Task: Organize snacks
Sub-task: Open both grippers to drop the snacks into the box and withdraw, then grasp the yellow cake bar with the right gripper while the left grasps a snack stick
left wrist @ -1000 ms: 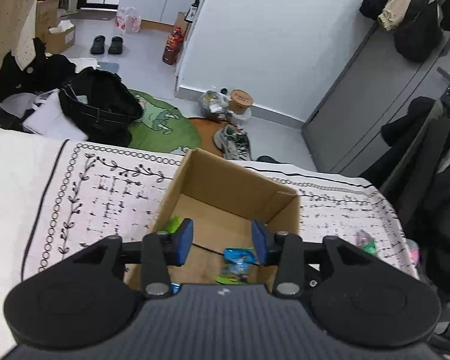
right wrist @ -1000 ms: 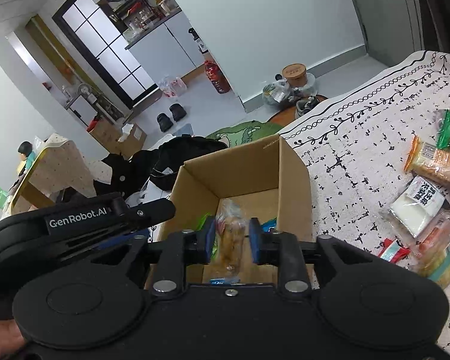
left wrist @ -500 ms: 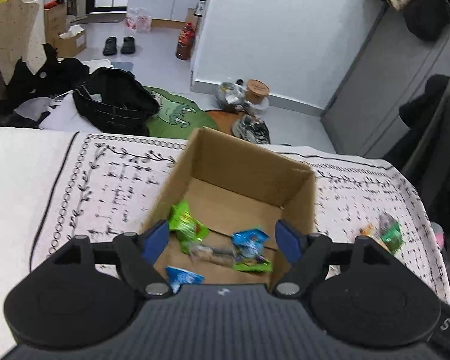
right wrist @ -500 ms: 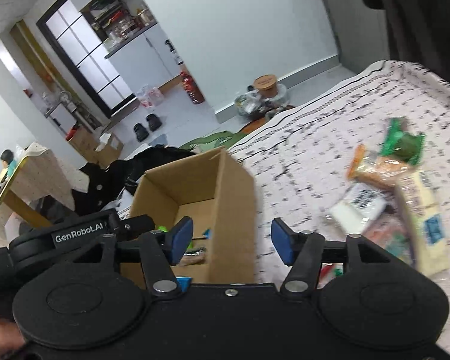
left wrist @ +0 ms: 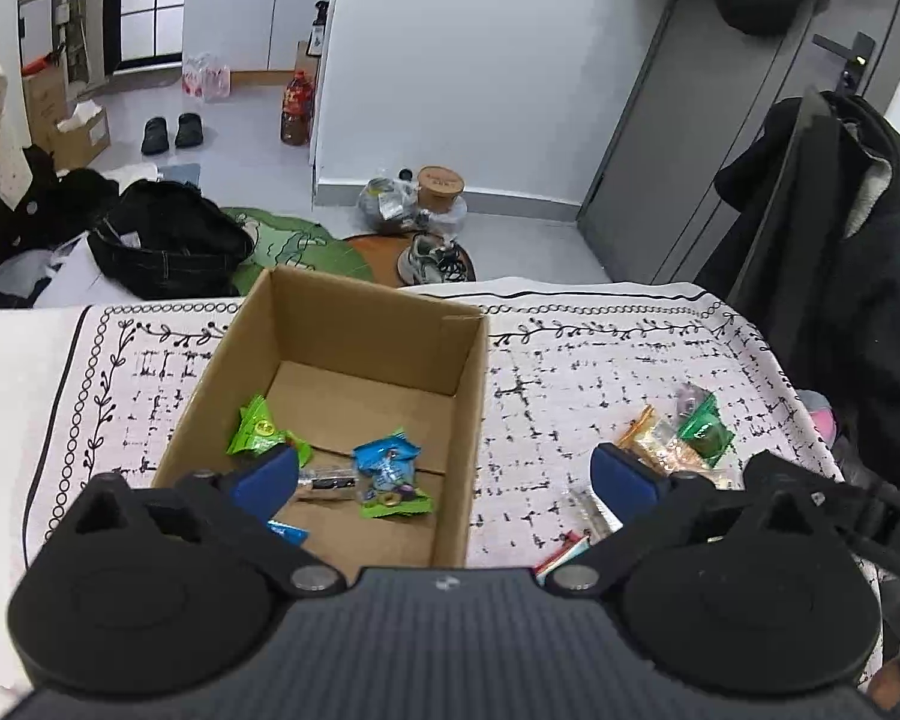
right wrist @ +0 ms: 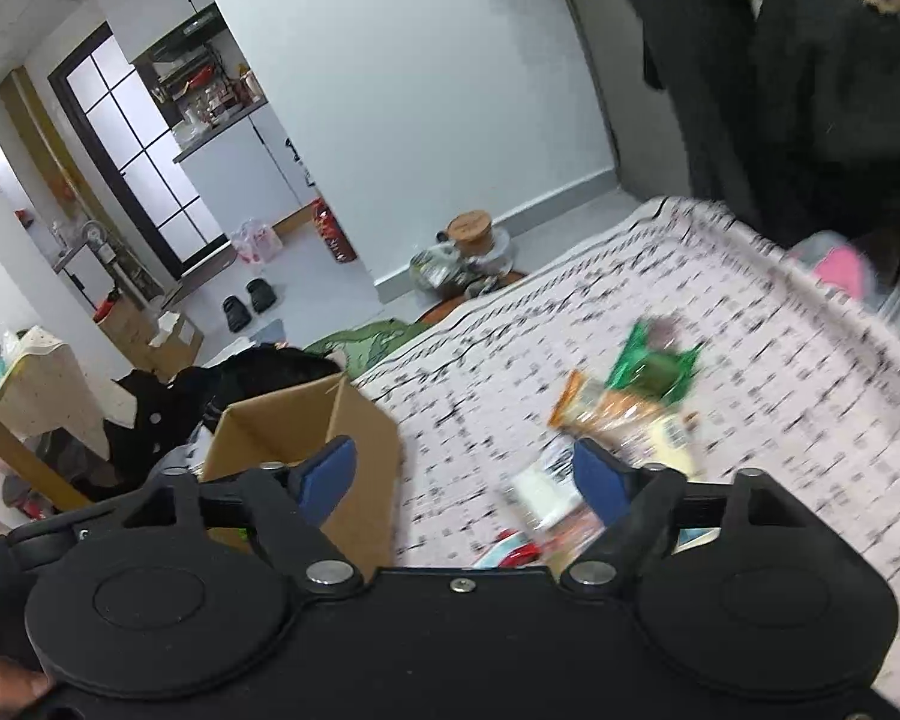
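An open cardboard box (left wrist: 468, 372) stands on the patterned cloth and holds several snack packets, among them a green one (left wrist: 258, 427) and a blue one (left wrist: 387, 468). My left gripper (left wrist: 444, 474) is open and empty, raised above the box's near end. Loose snacks (left wrist: 684, 438) lie on the cloth right of the box. In the right wrist view my right gripper (right wrist: 465, 471) is open and empty, between the box (right wrist: 354, 420) and the snack pile, with a green packet (right wrist: 654, 366) and an orange packet (right wrist: 606, 414) ahead. That view is blurred.
The patterned cloth (left wrist: 570, 360) covers the surface and ends at a far edge. Dark coats (left wrist: 840, 276) hang close on the right. Beyond the edge the floor has clothes (left wrist: 168, 240), shoes and a jar (left wrist: 441, 186).
My right gripper let go of its snack over the box, opened, and swung right toward the loose snacks. My left gripper opened wide and rose, also shifting right.
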A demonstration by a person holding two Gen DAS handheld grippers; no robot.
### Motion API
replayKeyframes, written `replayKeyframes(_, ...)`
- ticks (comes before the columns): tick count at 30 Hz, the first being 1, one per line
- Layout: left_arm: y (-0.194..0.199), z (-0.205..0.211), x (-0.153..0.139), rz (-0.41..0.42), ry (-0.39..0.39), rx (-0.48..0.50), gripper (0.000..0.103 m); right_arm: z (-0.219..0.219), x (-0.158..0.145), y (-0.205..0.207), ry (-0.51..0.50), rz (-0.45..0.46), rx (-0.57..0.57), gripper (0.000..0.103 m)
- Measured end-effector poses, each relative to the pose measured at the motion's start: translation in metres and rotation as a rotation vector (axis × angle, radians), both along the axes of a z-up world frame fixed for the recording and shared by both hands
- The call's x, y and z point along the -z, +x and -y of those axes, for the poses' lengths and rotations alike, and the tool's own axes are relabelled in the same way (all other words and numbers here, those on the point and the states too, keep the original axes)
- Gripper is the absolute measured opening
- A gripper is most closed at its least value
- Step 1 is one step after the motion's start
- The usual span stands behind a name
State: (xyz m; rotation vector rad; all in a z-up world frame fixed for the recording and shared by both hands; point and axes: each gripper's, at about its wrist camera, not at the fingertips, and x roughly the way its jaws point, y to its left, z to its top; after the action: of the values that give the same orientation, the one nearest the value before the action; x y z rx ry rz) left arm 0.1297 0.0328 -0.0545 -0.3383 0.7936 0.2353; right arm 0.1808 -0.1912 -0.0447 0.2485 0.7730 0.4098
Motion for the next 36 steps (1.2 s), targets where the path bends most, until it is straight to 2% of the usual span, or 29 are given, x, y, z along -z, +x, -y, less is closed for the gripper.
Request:
replayKeyframes(6, -0.003, 0.015, -0.012, 0.019, 0.003, 0.037, 0.103, 0.02, -0.016, -0.001, -0.025, 0.036, 0.01, 0.083)
replayKeyframes(8, -0.004, 0.022, -0.016, 0.025, 0.01, 0.051, 0.103, 0.025, -0.02, -0.002, -0.031, 0.053, 0.007, 0.089)
replayKeyframes(11, -0.005, 0.032, -0.02, 0.036, 0.022, 0.076, 0.103, 0.031, -0.027, -0.004, -0.047, 0.087, -0.006, 0.093)
replayKeyframes(15, -0.005, 0.041, -0.024, 0.04, 0.016, 0.111, 0.103, 0.043, -0.033, -0.001, -0.052, 0.088, -0.021, 0.095)
replayKeyframes(18, -0.005, 0.052, -0.027, 0.038, 0.047, 0.133, 0.103, 0.05, -0.034, -0.001, -0.064, 0.089, -0.027, 0.096)
replayKeyframes(31, -0.004, 0.079, -0.022, 0.016, 0.077, 0.178, 0.103, 0.081, -0.017, 0.006, -0.117, 0.047, -0.058, 0.101)
replayKeyframes(36, -0.003, 0.083, -0.011, 0.009, 0.037, 0.17, 0.103, 0.088, -0.007, 0.009, -0.1, 0.023, -0.041, 0.101)
